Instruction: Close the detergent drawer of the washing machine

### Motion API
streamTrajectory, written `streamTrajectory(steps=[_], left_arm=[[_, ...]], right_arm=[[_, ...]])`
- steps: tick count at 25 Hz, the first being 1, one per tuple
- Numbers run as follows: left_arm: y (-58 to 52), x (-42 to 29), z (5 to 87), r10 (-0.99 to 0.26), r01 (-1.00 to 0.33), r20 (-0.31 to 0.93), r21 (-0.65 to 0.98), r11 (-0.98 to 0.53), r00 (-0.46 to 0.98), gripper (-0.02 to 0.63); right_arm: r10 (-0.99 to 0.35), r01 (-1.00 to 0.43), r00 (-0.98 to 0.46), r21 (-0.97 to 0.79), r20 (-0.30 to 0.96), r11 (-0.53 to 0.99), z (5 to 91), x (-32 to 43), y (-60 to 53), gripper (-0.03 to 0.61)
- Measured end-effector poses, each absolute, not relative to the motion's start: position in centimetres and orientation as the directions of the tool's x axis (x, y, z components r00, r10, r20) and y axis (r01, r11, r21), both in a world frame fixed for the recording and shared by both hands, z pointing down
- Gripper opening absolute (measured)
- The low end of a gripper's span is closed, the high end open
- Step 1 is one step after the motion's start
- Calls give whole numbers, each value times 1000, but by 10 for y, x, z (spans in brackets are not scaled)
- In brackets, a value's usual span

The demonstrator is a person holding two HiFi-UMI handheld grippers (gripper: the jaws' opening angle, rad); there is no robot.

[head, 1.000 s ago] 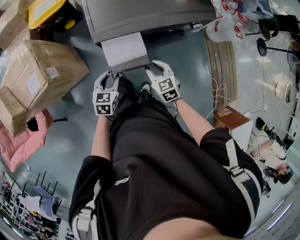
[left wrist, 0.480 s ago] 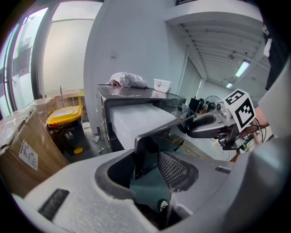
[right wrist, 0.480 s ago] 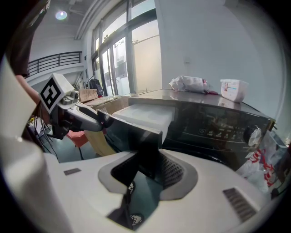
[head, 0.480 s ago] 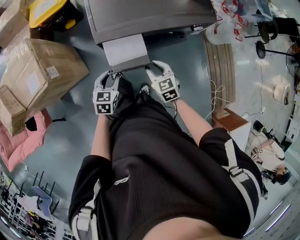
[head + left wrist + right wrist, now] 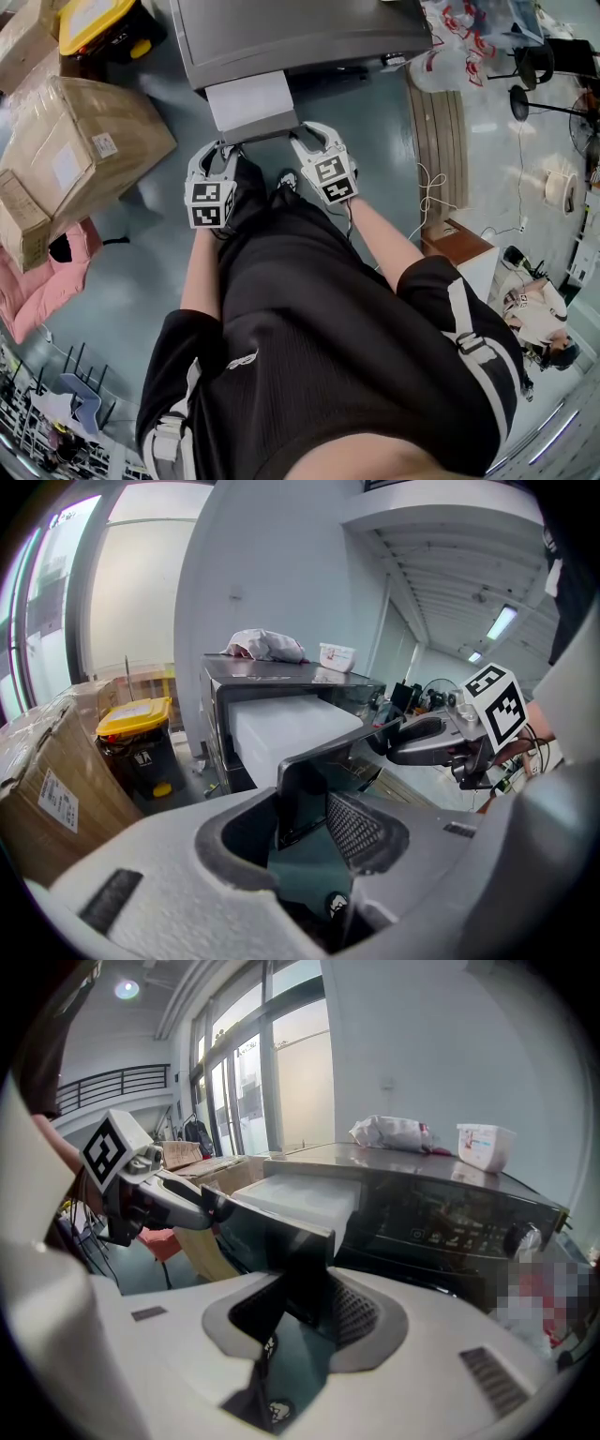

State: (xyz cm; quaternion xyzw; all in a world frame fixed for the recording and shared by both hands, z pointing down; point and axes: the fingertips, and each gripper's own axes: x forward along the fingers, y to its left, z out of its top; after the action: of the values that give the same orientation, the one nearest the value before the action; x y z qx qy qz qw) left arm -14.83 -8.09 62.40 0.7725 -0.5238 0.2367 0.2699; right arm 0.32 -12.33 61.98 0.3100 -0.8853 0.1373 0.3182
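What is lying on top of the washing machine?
A crumpled whitish bundle and a small white tub sit on top of the washing machine. The tub's walls hide whatever is inside it.

Place: workshop-like test hall.
Signs: cardboard boxes (image 5: 89, 141) are crowding 10 o'clock; cables (image 5: 433, 185) are trailing at 3 o'clock; washing machine (image 5: 300, 33) is standing on bare floor (image 5: 375, 117).

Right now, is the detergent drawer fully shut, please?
No, the head view shows the detergent drawer jutting out from the front of the washing machine.
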Motion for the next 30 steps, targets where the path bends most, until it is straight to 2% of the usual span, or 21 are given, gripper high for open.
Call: streamTrajectory(steps=[30], left_arm=[[-98, -153, 623, -701, -942, 631, 186, -279, 332, 170]], right_arm=[[-444, -620, -594, -30, 671, 784, 619, -1, -140, 131]])
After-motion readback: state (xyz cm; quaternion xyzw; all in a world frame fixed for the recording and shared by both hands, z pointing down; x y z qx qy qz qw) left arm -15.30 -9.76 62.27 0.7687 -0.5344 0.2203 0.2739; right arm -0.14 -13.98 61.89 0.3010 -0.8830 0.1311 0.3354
